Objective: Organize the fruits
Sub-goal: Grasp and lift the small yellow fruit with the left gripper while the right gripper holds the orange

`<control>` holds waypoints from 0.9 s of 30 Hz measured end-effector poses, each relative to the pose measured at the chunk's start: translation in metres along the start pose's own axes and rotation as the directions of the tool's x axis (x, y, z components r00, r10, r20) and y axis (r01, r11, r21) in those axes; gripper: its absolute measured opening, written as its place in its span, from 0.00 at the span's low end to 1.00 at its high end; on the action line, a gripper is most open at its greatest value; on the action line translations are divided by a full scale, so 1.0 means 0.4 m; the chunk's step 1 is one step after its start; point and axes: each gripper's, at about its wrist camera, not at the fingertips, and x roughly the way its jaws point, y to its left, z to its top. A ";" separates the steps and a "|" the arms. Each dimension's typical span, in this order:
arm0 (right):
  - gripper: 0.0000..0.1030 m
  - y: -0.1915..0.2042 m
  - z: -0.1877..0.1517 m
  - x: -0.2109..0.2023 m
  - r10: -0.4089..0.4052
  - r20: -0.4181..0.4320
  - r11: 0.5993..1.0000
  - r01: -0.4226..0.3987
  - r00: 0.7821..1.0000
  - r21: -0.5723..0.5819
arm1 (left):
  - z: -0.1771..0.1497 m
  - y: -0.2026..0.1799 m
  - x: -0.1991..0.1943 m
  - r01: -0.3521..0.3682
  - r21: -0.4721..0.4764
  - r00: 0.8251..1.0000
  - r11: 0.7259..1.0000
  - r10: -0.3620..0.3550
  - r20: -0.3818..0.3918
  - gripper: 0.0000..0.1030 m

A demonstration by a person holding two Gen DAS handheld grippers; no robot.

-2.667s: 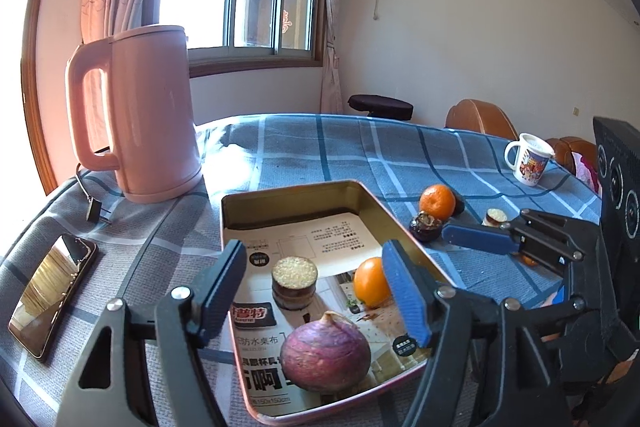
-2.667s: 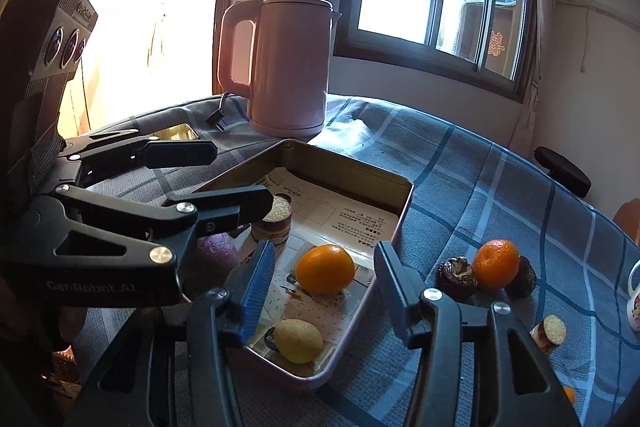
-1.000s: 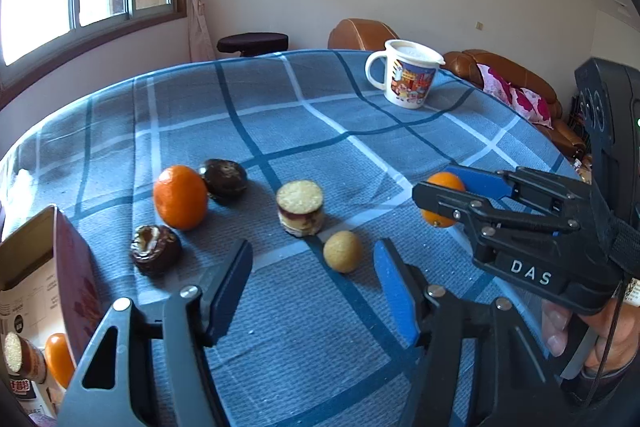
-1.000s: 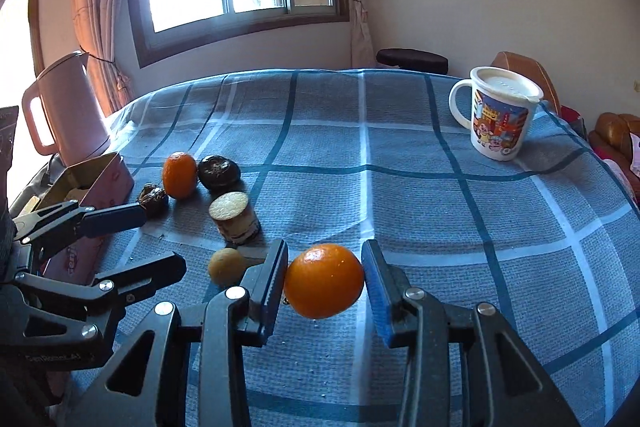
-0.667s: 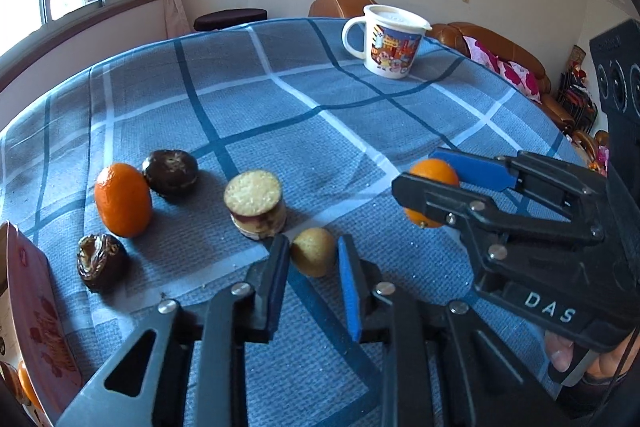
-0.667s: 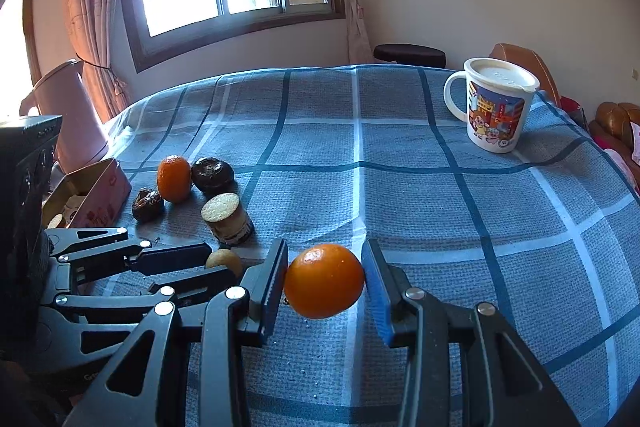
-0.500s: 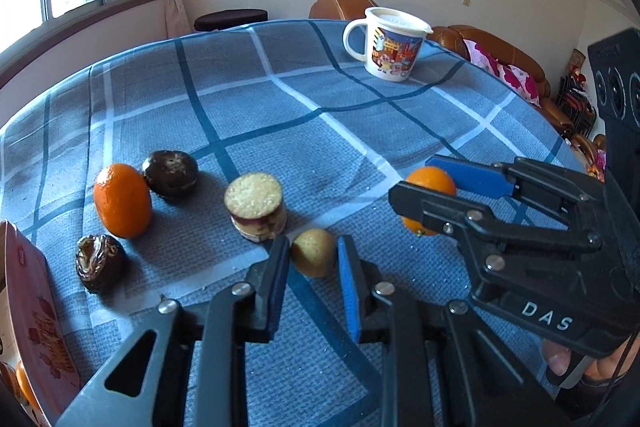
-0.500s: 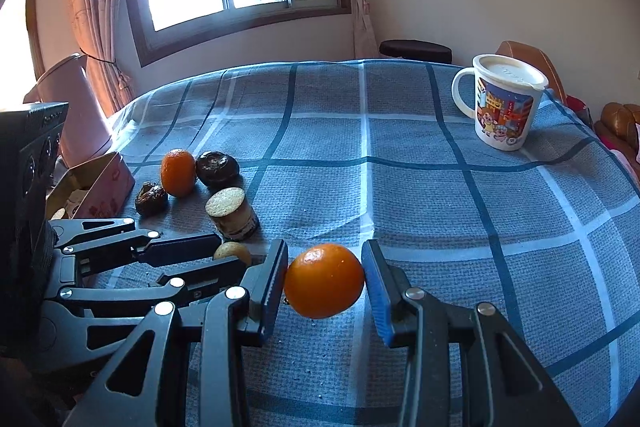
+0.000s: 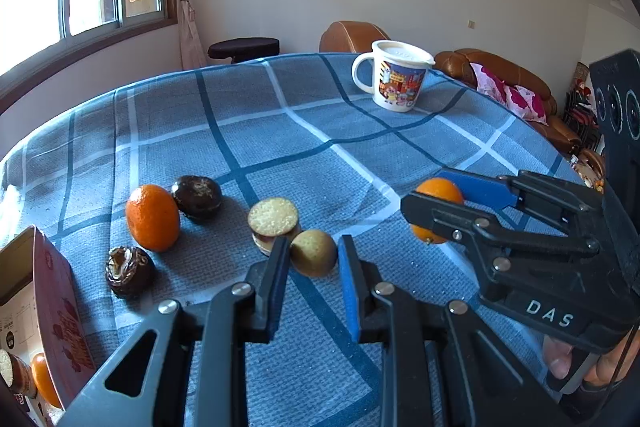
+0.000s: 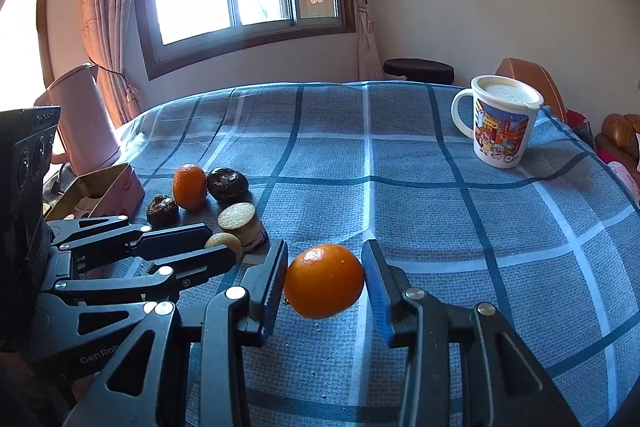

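Note:
My left gripper [image 9: 313, 253] is shut on a small round yellow-brown fruit [image 9: 313, 252], held just above the blue checked cloth [image 9: 280, 131]. My right gripper [image 10: 325, 281] is shut on an orange [image 10: 324, 281], lifted off the cloth; it also shows in the left wrist view [image 9: 438, 195]. On the cloth lie another orange [image 9: 152, 217], two dark brown fruits [image 9: 197, 195] [image 9: 129, 271] and a cut round slice piece [image 9: 274, 223]. The tin tray [image 9: 44, 291] is at the far left, with an orange inside [image 9: 42, 379].
A white cartoon mug [image 9: 396, 77] stands at the far side of the table. A pink kettle [image 10: 82, 119] stands behind the tray. Brown sofa and stool lie beyond the table edge.
Both grippers left the tray and swung to the loose fruit. The left gripper closed on the small yellow-brown fruit and has lifted it slightly. The right keeps holding the orange.

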 end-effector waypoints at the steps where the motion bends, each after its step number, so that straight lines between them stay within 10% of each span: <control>1: 0.39 0.002 0.000 -0.003 0.001 0.007 1.000 -0.001 1.000 -0.004 | 0.000 0.000 -0.004 -0.003 0.000 1.000 1.000 0.003 0.009 0.25; 27: 0.39 0.027 -0.007 -0.070 0.011 0.146 0.999 -0.004 0.989 -0.049 | -0.008 0.011 -0.067 -0.036 -0.024 0.989 0.999 0.039 0.146 0.25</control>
